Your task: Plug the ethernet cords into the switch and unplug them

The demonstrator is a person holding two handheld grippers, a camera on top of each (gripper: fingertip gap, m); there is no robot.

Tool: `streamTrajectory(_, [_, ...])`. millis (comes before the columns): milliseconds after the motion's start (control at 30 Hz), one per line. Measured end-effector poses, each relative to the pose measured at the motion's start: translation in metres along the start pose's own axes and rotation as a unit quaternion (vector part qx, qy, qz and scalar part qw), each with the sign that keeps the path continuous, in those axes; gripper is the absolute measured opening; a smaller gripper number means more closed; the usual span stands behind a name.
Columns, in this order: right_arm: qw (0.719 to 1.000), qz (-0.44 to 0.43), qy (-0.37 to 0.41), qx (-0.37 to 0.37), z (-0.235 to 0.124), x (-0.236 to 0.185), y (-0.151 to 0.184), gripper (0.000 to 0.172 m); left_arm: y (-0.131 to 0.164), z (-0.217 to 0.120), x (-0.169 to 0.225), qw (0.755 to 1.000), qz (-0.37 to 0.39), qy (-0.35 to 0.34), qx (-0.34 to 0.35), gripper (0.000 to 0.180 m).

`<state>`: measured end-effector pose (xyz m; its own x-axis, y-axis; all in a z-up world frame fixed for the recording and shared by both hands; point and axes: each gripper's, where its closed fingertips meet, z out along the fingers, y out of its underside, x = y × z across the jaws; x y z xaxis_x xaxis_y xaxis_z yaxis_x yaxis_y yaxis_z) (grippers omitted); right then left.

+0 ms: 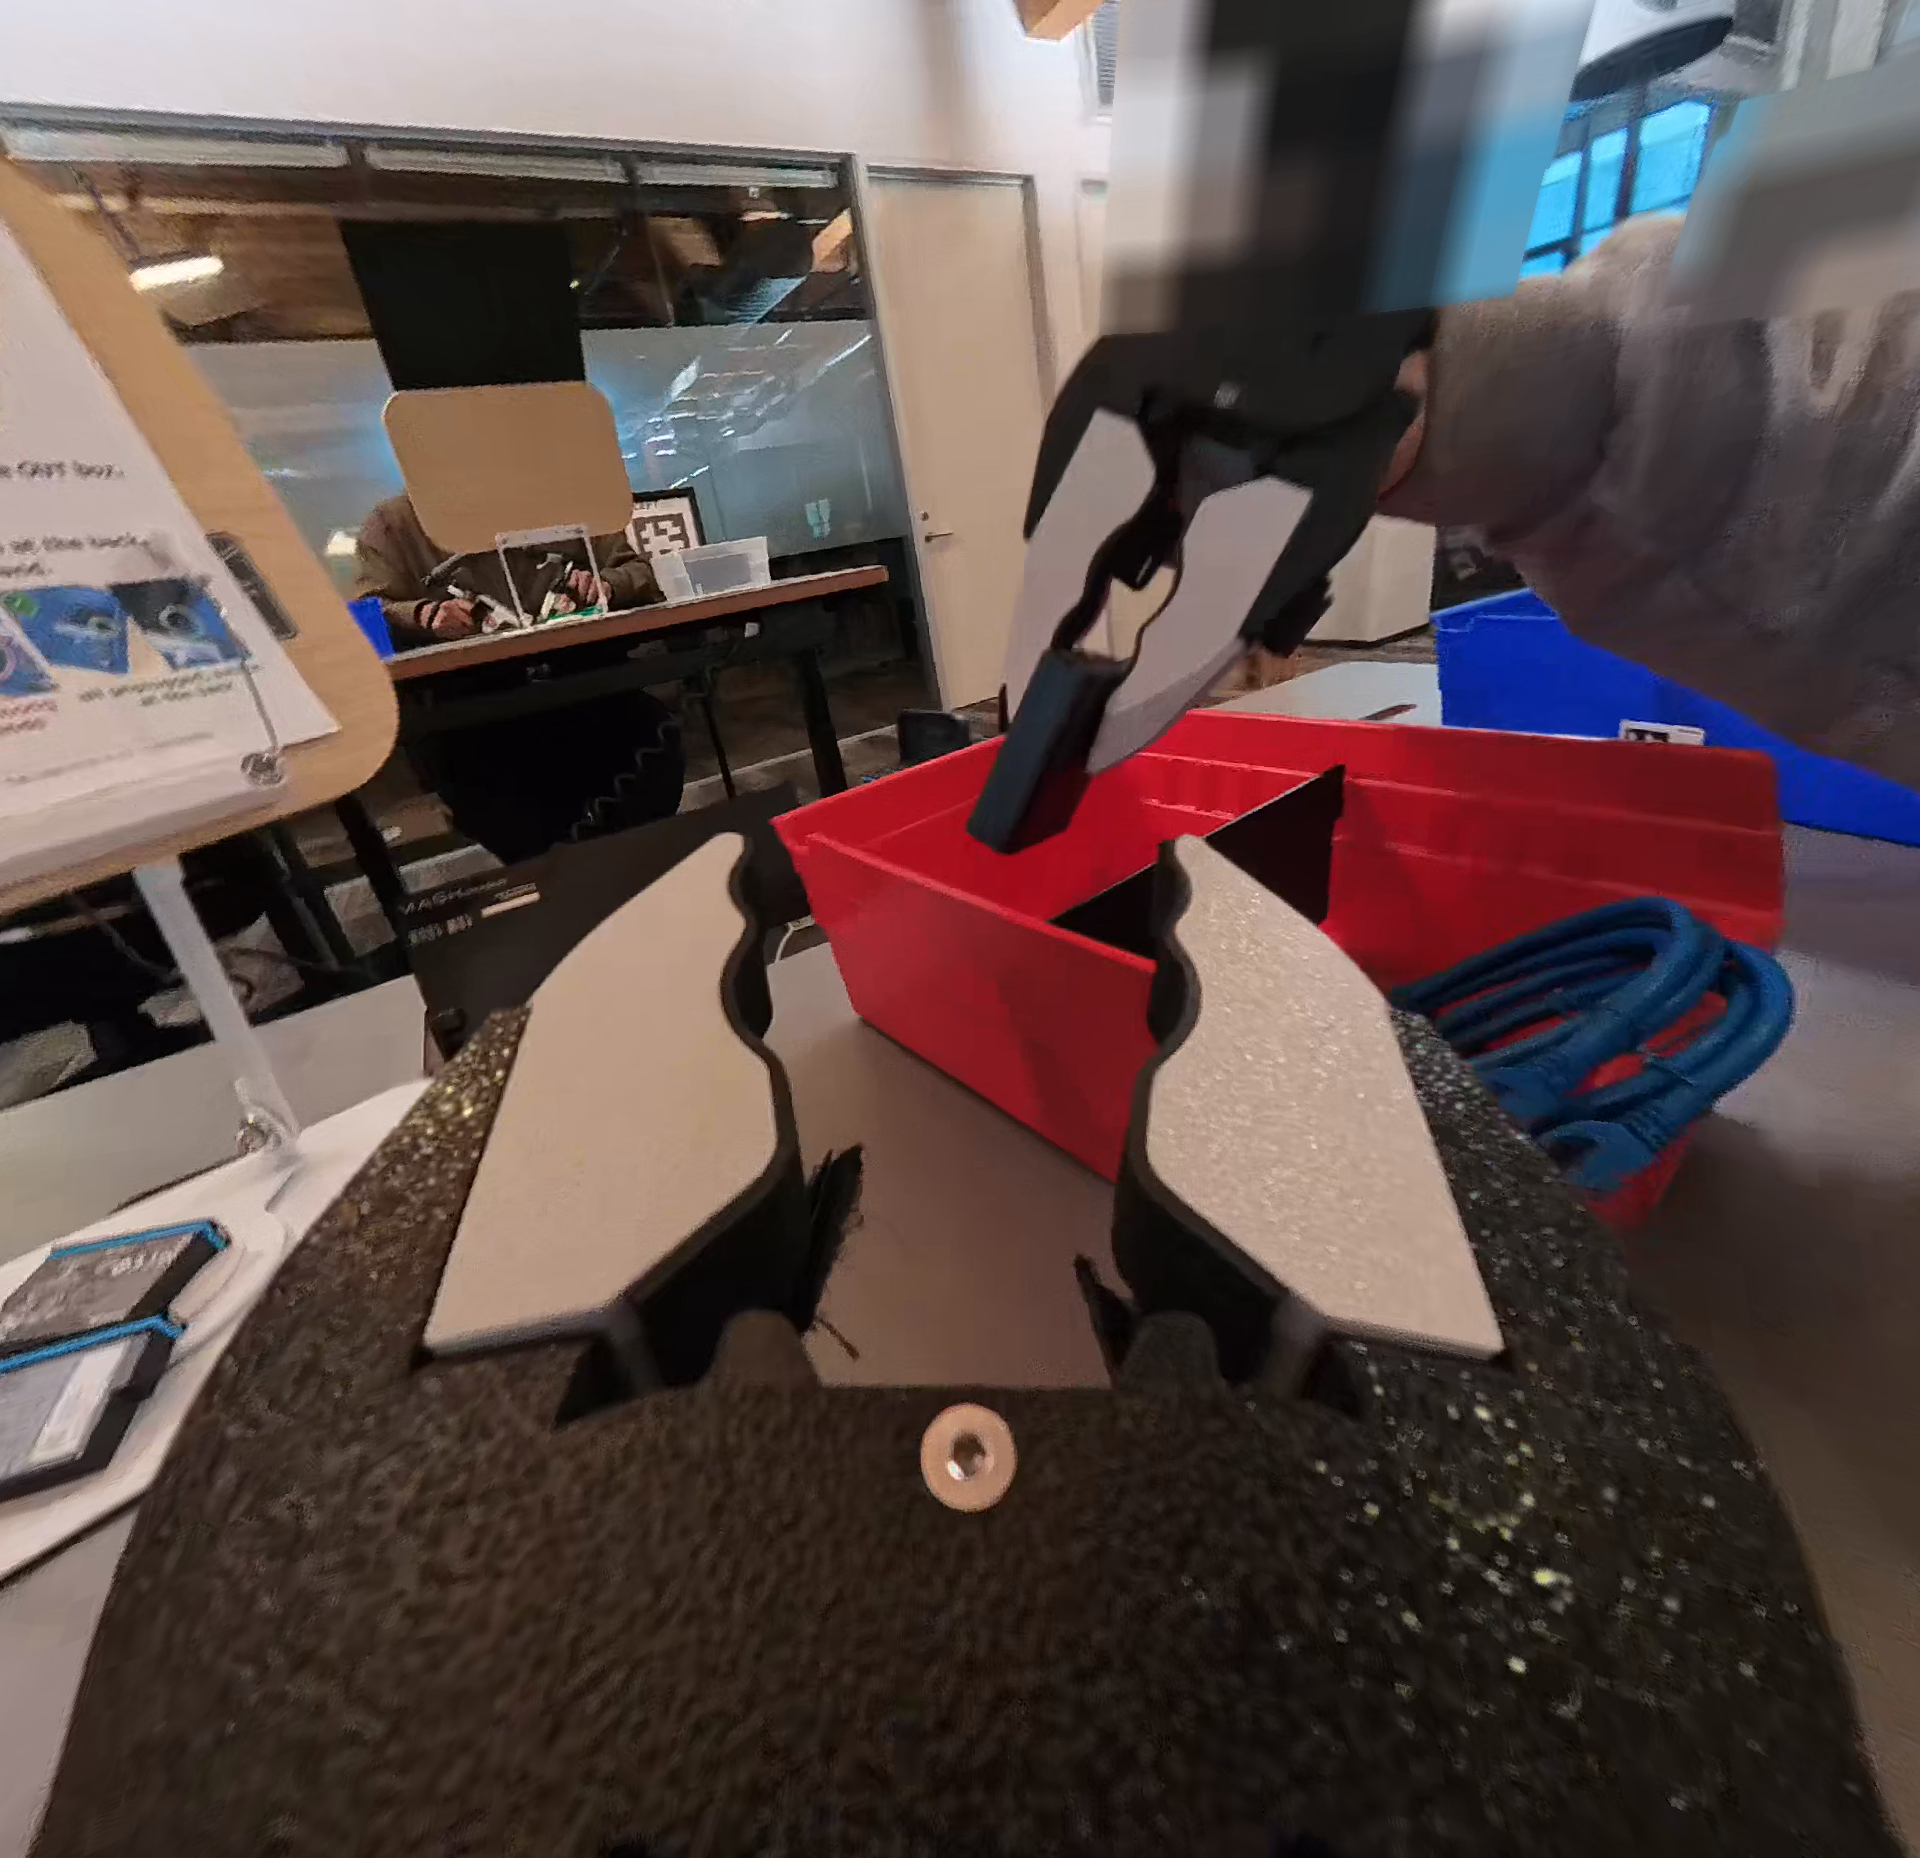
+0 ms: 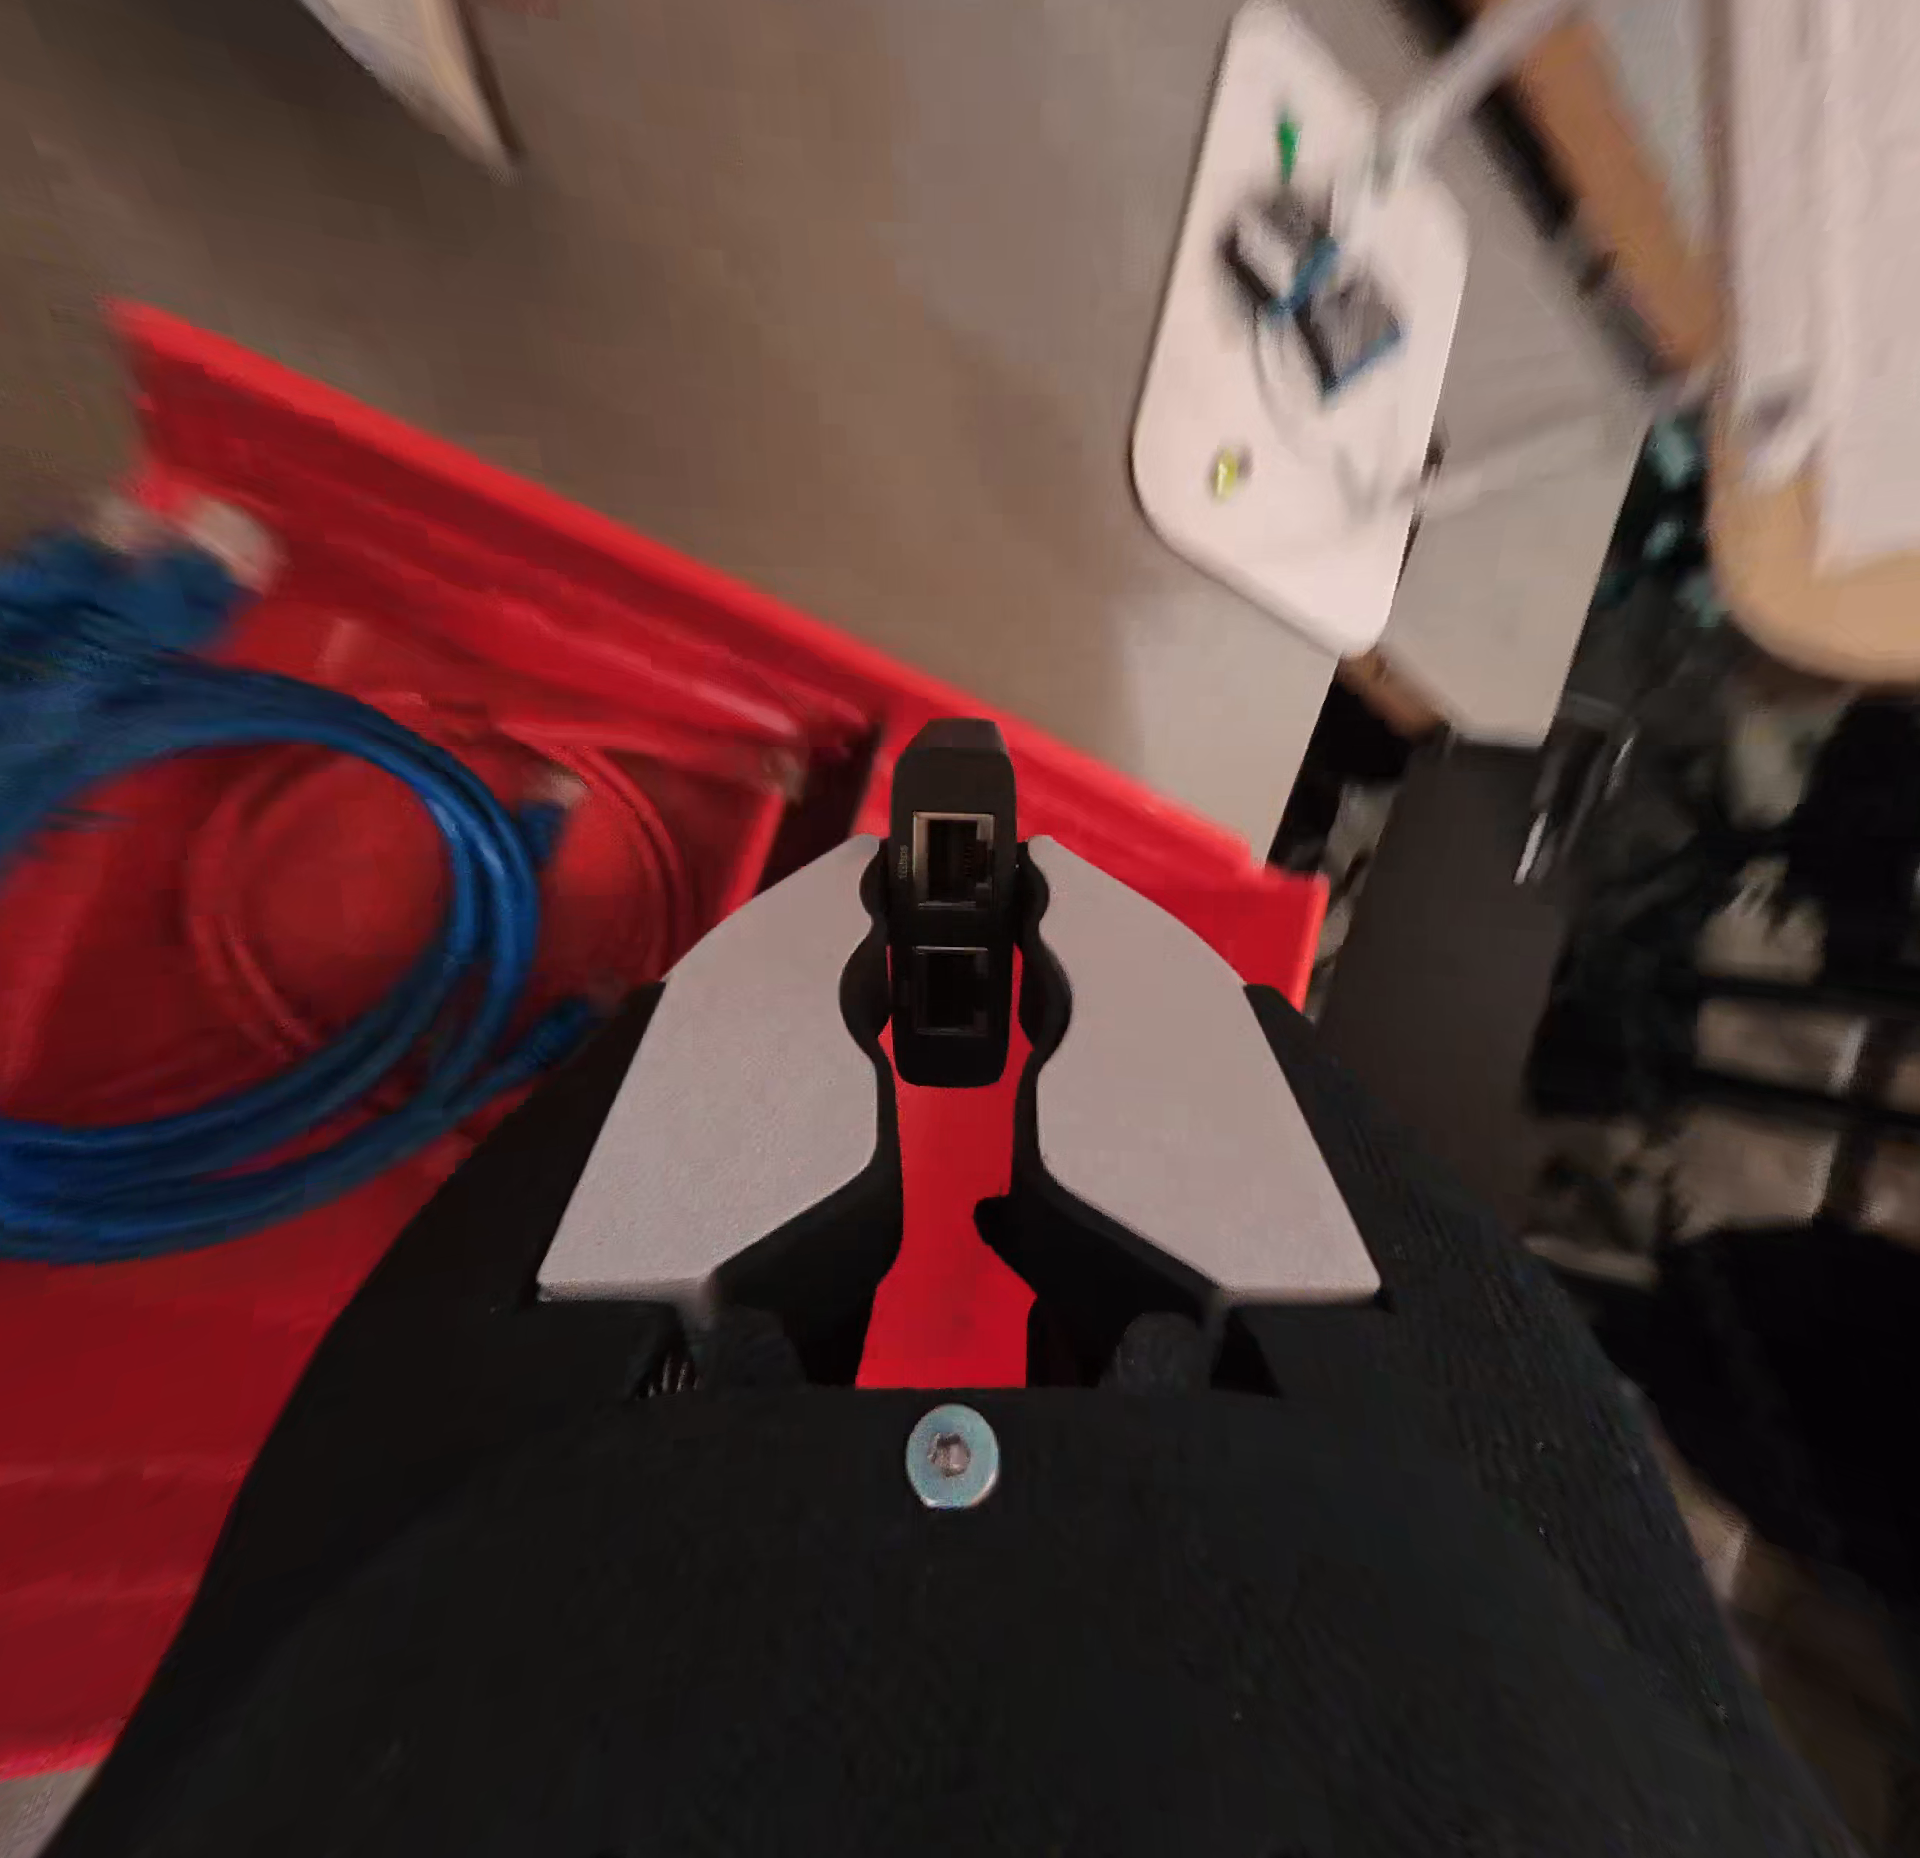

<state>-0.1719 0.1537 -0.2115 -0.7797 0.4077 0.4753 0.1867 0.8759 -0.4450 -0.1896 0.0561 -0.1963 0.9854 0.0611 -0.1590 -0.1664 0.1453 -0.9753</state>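
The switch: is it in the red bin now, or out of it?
Out. The right gripper clamps the black switch and holds it tilted above the red bin, its lower end over the rim.

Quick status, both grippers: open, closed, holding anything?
Left gripper: open, holding nothing.
Right gripper: closed on the black switch, above the red bin.

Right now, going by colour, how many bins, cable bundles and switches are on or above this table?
Red bin: 1
Blue bin: 1
Blue ethernet cable bundle: 1
Black switch, clamped in the right gripper jaws above the red bin: 1
Total: 4
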Motion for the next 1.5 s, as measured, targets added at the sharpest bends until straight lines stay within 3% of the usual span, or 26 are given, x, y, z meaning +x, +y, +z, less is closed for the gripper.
streamTrajectory(100, [0.995,-0.088,-0.002,0.041,-0.013,-0.033,-0.046,0.019,-0.007,0.001,0.015,0.998,0.069,0.005,0.002,0.076])
streamTrajectory(200, [0.982,-0.190,0.014,0.020,-0.012,-0.061,-0.070,0.020,-0.010,0.000,0.037,0.983,0.185,0.014,0.011,0.076])
streamTrajectory(333, [0.964,-0.255,0.056,0.040,-0.015,-0.074,-0.097,0.020,-0.002,0.002,0.063,0.961,0.275,0.043,0.001,0.063])
streamTrajectory(400, [0.963,-0.253,0.061,0.063,-0.018,-0.078,-0.107,0.020,-0.003,0.003,0.057,0.954,0.300,0.000,0.004,0.041])
streamTrajectory(433, [0.964,-0.250,0.062,0.070,-0.019,-0.079,-0.109,0.020,-0.005,0.003,0.052,0.949,0.315,-0.032,0.007,0.028])
streamTrajectory(500, [0.966,-0.244,0.065,0.061,-0.020,-0.079,-0.106,0.023,-0.003,0.004,0.053,0.943,0.330,-0.043,0.002,0.022])
streamTrajectory(700, [0.967,-0.195,0.159,-0.038,-0.026,-0.058,-0.088,0.037,0.017,0.008,0.036,0.949,0.296,-0.061,-0.090,0.021])
streamTrajectory(800, [0.952,-0.229,0.176,-0.106,-0.018,-0.062,-0.075,0.036,0.023,0.009,0.039,0.945,0.303,-0.049,-0.115,0.021])
streamTrajectory(900, [0.932,-0.270,0.198,-0.135,-0.014,-0.059,-0.068,0.022,0.023,0.009,0.045,0.939,0.321,-0.038,-0.118,0.021])
streamTrajectory(1033, [0.946,-0.237,0.186,-0.117,-0.014,-0.061,-0.067,0.020,0.017,0.009,0.048,0.948,0.306,-0.030,-0.084,0.024])
streamTrajectory(1100, [0.945,-0.245,0.182,-0.117,-0.013,-0.063,-0.067,0.020,0.008,0.008,0.049,0.950,0.303,-0.036,-0.068,0.048])
streamTrajectory(1133, [0.946,-0.247,0.180,-0.113,-0.011,-0.064,-0.068,0.020,0.010,0.008,0.048,0.946,0.313,-0.039,-0.076,0.049])
streamTrajectory(1167, [0.948,-0.245,0.177,-0.104,-0.009,-0.065,-0.071,0.020,0.014,0.009,0.048,0.941,0.324,-0.037,-0.092,0.041])
streamTrajectory(1200, [0.951,-0.238,0.173,-0.097,-0.008,-0.066,-0.072,0.020,0.020,0.009,0.049,0.936,0.334,-0.028,-0.109,0.021])
streamTrajectory(1267, [0.958,-0.212,0.169,-0.095,-0.007,-0.066,-0.069,0.020,0.025,0.009,0.050,0.938,0.321,-0.018,-0.130,0.021])
streamTrajectory(1333, [0.967,-0.162,0.183,-0.073,-0.015,-0.063,-0.068,0.020,0.023,0.008,0.049,0.950,0.283,-0.011,-0.129,0.021])
streamTrajectory(1400, [0.977,-0.093,0.186,-0.054,-0.030,-0.060,-0.058,0.022,0.024,0.006,0.036,0.947,0.286,-0.041,-0.138,0.021])
streamTrajectory(1500, [0.993,0.050,0.106,-0.017,-0.039,-0.081,-0.038,0.030,0.024,0.003,0.014,0.941,0.294,-0.086,-0.143,0.021])
